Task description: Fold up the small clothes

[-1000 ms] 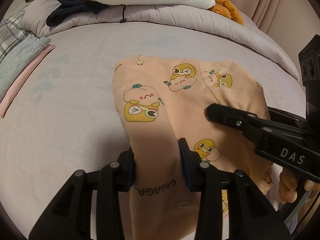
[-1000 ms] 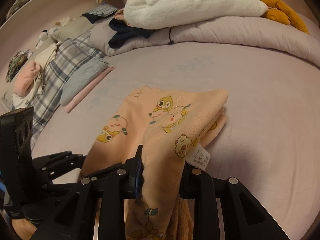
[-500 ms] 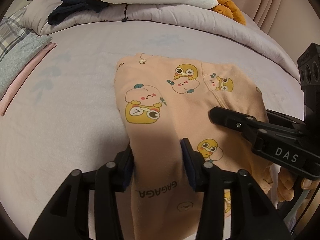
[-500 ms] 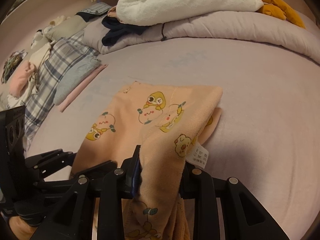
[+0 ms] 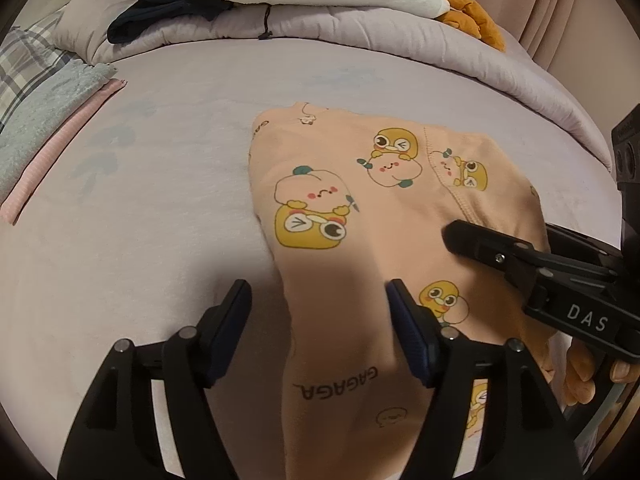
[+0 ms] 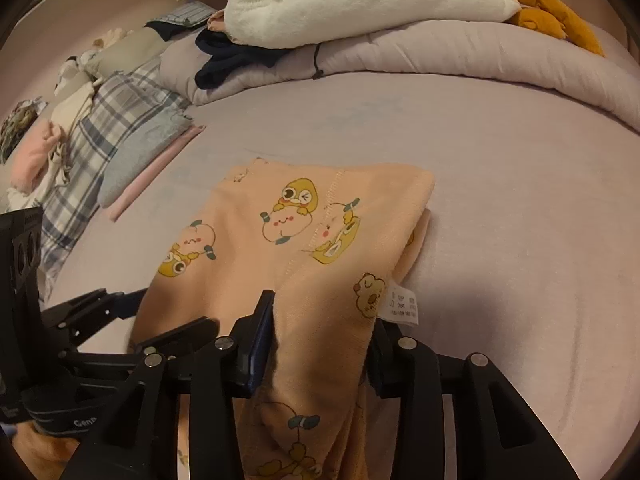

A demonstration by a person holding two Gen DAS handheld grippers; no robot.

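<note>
A small peach garment with cartoon duck prints (image 5: 360, 216) lies folded on the lilac bed sheet (image 5: 160, 184); it also shows in the right wrist view (image 6: 288, 236). My left gripper (image 5: 320, 320) is open, its fingers apart on either side of the garment's near edge, which lies loose between them. My right gripper (image 6: 320, 320) is shut on the garment's right near edge, beside a white care label (image 6: 402, 300). The right gripper also shows at the right of the left wrist view (image 5: 520, 260).
A rolled lilac duvet (image 5: 360, 28) crosses the back, topped by a white fleece (image 6: 360, 0), dark clothing (image 6: 232, 56) and an orange plush (image 6: 556, 12). Folded plaid, grey and pink textiles (image 6: 132, 152) lie at the left.
My left gripper has opened and let go of the garment's near edge. My right gripper stays shut on the cloth, and the garment has settled flatter on the sheet.
</note>
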